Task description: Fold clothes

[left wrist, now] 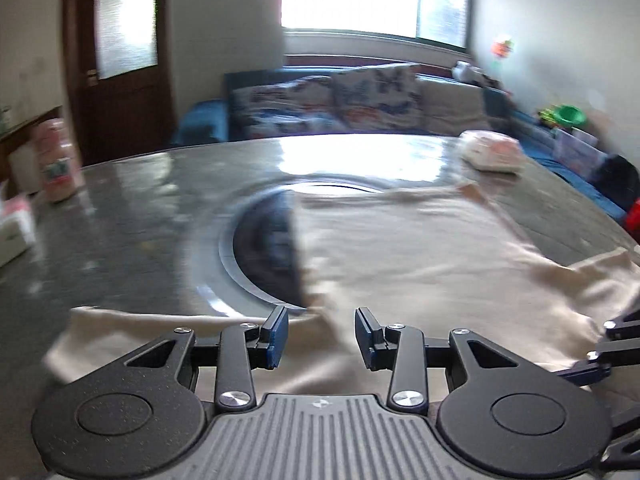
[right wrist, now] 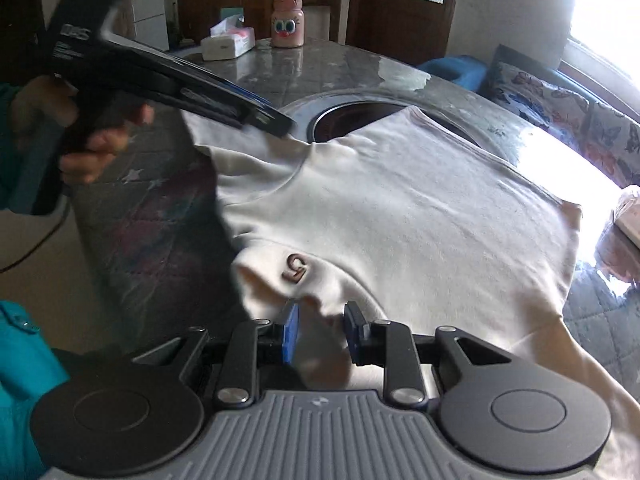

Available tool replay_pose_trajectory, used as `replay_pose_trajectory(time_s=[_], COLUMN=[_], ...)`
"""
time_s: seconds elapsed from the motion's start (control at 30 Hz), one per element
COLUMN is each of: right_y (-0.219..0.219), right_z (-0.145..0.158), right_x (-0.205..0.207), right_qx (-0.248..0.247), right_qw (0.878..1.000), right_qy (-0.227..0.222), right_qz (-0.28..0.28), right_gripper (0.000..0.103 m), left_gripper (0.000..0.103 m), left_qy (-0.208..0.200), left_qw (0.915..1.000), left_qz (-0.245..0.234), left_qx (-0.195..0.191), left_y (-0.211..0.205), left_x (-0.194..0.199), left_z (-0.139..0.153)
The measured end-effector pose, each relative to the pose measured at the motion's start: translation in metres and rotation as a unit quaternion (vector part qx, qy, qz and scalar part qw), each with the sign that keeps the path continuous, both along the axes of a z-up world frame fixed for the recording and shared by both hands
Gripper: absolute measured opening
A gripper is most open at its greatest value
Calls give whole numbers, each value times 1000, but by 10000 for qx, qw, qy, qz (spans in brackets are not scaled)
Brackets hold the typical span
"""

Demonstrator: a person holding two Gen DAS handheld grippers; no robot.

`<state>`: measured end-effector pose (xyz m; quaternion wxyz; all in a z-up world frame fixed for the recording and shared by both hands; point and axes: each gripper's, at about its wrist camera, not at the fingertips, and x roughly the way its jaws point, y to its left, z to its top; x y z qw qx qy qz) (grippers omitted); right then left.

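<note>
A grey marble table point(right wrist: 340, 68) fills both frames, the cream shirt point(right wrist: 400, 216) spread across its centre. Both the left gripper point(left wrist: 322, 334) and right gripper point(right wrist: 321, 330) are spread over the shirt's near edge, apparently gripping nothing, though blur hides contact.

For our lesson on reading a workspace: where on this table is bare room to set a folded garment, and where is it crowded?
Bare tabletop lies between the tissue box, the pink bottle and the round recess. The near half is crowded: the cream shirt covers it and overlaps the recess, with the left claw and right claw over it.
</note>
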<state>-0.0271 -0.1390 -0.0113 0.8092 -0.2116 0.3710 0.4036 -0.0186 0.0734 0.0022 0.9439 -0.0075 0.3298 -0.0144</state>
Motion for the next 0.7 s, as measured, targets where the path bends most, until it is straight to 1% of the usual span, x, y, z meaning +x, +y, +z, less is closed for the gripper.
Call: replay_pose_trajectory(time_s=[0.07,0.23,0.33,0.4,0.47,0.57,0.63,0.7], right_y=[-6,-37,-65,-85,-109,-144,-167,-191], right_z=[3,18,21,20,16,8,3,-5], right_x=[-4,-8,-2,4,10,19,24,31], right_qx=[63,251,264,229,221,202,169,163], right_qw=[10000,9980,9928,9868,9782,9626,9496,9339], right_qy=[-21,-174,-220,-244,-240,-238,-249,-234], right_qz=[-37,-556,-1143,-1583,-2051,-2690,-3120,-3564], right_gripper=[24,24,24,24,24,24,24,24], left_gripper=[40,40,40,40,40,43,43,43], left_qy=[14,79,139,165,168,150,143,148], left_qw=[9997,9969,9947,9930,9911,9886,9870,9857], left_qz=[-249,-769,-995,-1149,-1303,-1486,-1589,-1669], left_qx=[-53,-131,-206,-229,-225,-204,-190,-181], left_y=[-15,-56,-74,-85,-95,-106,-113,-118], left_x=[4,12,14,14,14,13,13,14], left_z=[-2,-10,-14,-15,-16,-16,-16,-16])
